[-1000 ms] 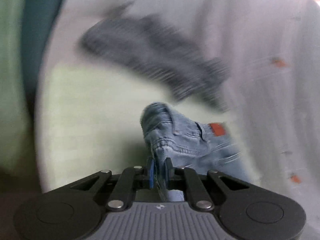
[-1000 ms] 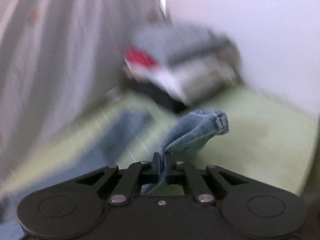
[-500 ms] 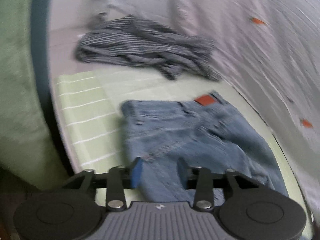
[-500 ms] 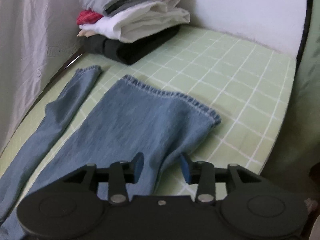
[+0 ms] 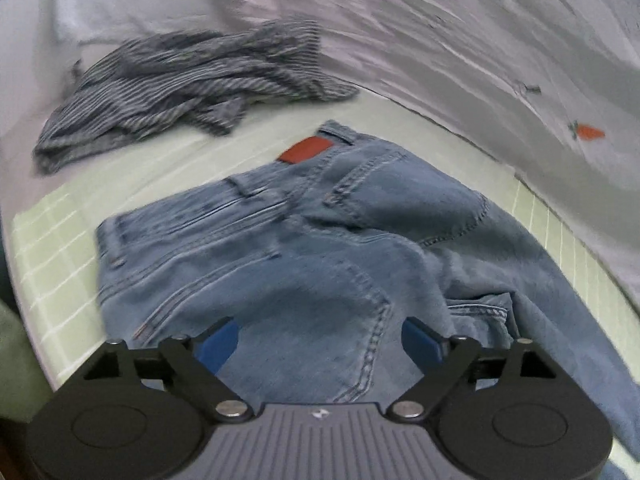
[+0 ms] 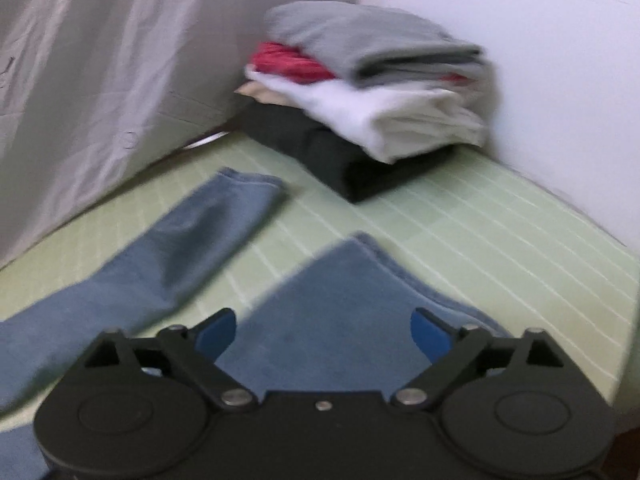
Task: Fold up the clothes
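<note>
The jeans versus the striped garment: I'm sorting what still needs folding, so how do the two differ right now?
The jeans are plain light-blue denim, spread flat; the striped garment is thin blue-and-white cloth, crumpled in a heap. The jeans lie right under the open left gripper; the striped garment lies farther off, apart. Both sit unfolded on the green checked sheet.

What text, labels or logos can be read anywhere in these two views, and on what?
No legible text in either view.
Red patch on the jeans waistband: blank or too blurred to read.
Small emblem on the left hand-held gripper: a mark, no letters legible.
</note>
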### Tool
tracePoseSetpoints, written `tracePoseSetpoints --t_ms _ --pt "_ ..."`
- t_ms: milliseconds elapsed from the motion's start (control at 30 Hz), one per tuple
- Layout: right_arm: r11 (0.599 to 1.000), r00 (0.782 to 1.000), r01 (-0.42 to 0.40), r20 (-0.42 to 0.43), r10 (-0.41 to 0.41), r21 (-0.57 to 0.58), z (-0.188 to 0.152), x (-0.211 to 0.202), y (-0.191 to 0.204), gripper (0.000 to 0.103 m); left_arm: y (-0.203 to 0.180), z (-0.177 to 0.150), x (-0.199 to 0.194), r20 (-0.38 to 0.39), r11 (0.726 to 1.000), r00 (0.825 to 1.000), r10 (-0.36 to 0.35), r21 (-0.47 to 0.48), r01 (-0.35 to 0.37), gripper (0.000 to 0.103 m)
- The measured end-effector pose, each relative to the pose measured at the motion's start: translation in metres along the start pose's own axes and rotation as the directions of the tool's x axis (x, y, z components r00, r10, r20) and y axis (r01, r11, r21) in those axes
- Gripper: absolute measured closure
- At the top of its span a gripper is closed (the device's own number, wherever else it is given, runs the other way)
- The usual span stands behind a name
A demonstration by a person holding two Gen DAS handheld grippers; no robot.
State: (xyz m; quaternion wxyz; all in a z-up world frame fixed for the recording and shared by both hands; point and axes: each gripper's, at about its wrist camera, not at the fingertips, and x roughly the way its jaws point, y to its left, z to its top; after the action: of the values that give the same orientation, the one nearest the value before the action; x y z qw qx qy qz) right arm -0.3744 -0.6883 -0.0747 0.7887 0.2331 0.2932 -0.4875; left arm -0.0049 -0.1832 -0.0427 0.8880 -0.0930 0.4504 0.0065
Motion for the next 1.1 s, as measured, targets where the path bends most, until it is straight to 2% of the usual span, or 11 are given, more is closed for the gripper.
tracePoseSetpoints --t_ms 167,300,367,500,600,667,700,767,867,967,1100 --pt "0.997 0.997 -0.073 -0.003 0.072 -0.024 0.026 0.032 0.049 0.007 -0.025 0.010 0.030 -0.033 0.997 0.998 0.046 0.070 -0.043 0.012" --pt "0.992 0.991 -0.119 -0.057 0.121 0.033 0.048 0.069 0.084 0.012 -0.036 0.015 0.053 -0.067 0.992 0.992 0.106 0.081 -0.101 0.011" --pt "0.992 0.990 -0.107 -0.091 0.113 0.061 0.054 0.090 0.093 0.013 -0.041 0.015 0.064 -0.085 0.987 0.987 0.140 0.091 -0.132 0.011" --pt "0.996 0.988 -0.034 -0.149 0.046 0.080 0.062 0.126 0.103 0.016 -0.045 0.007 0.075 -0.116 0.980 0.976 0.185 0.100 -0.174 0.006" --pt "0.997 0.983 -0.003 -0.183 0.018 0.078 0.063 0.140 0.101 0.031 -0.048 -0.003 0.080 -0.138 0.974 0.968 0.211 0.114 -0.196 0.004" --pt "0.998 0.980 -0.002 -0.197 0.015 0.064 0.062 0.144 0.098 0.055 -0.051 -0.007 0.084 -0.140 0.971 0.965 0.223 0.122 -0.207 0.001" --pt "0.998 0.979 -0.009 -0.201 0.021 0.060 0.062 0.144 0.097 0.057 -0.050 -0.008 0.084 -0.139 0.971 0.965 0.222 0.116 -0.207 0.000" --pt "0.998 0.978 -0.028 -0.205 0.038 0.052 0.064 0.143 0.095 0.082 -0.049 -0.009 0.084 -0.136 0.973 0.966 0.219 0.105 -0.206 0.000" --pt "0.997 0.975 -0.049 -0.214 0.062 0.068 0.065 0.138 0.091 0.096 -0.048 -0.011 0.085 -0.131 0.975 0.968 0.213 0.093 -0.202 0.000" --pt "0.989 0.975 -0.080 -0.197 0.103 0.124 0.065 0.127 0.081 0.099 -0.047 -0.013 0.085 -0.124 0.977 0.971 0.204 0.091 -0.193 0.000" --pt "0.987 0.983 -0.101 -0.138 0.119 0.128 0.072 0.104 0.078 0.099 -0.042 -0.017 0.084 -0.117 0.980 0.976 0.186 0.086 -0.177 0.000"
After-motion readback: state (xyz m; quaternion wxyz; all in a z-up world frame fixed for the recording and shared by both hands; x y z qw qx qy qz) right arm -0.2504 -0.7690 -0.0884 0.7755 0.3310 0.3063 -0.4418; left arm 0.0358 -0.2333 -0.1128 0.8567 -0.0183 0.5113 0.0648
